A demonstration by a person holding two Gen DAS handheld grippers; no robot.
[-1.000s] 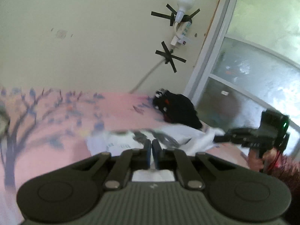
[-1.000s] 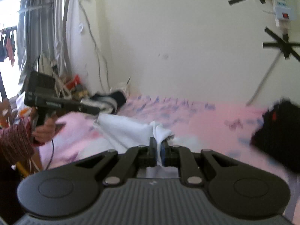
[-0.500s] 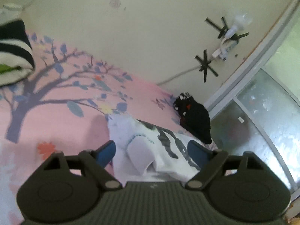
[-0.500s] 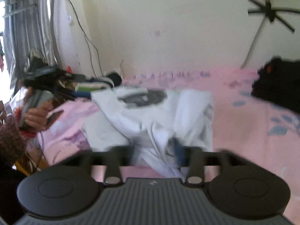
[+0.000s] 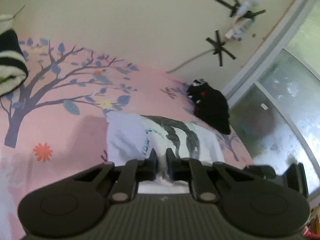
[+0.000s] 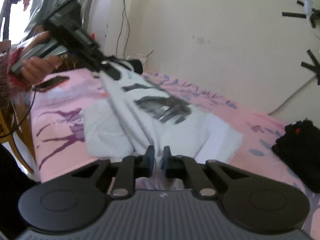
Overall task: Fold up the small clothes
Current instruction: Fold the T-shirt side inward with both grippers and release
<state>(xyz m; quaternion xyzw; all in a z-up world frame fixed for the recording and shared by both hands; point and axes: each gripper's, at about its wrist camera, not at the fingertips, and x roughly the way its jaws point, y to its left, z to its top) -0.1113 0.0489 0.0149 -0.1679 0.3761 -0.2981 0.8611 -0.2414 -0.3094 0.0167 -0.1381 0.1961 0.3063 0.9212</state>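
Note:
A small white shirt with a black print (image 5: 176, 138) lies on the pink bedsheet (image 5: 60, 124). It also shows in the right wrist view (image 6: 160, 108). My left gripper (image 5: 161, 156) is shut on the shirt's near edge, with white cloth pinched between the jaws. From the right wrist view the left gripper (image 6: 112, 74) grips the shirt's far left edge. My right gripper (image 6: 159, 155) is shut on the shirt's near edge, and the cloth is stretched between the two grippers.
A black garment (image 5: 212, 108) lies on the bed near the window, also in the right wrist view (image 6: 300, 140). A black-and-white striped roll (image 5: 10, 64) sits at the left. A phone (image 6: 52, 82) lies on the bed's left side. The wall stands behind.
Both grippers opened half a second ago and have now shut again on the shirt's edges. The shirt has gone from bunched to spread on the sheet.

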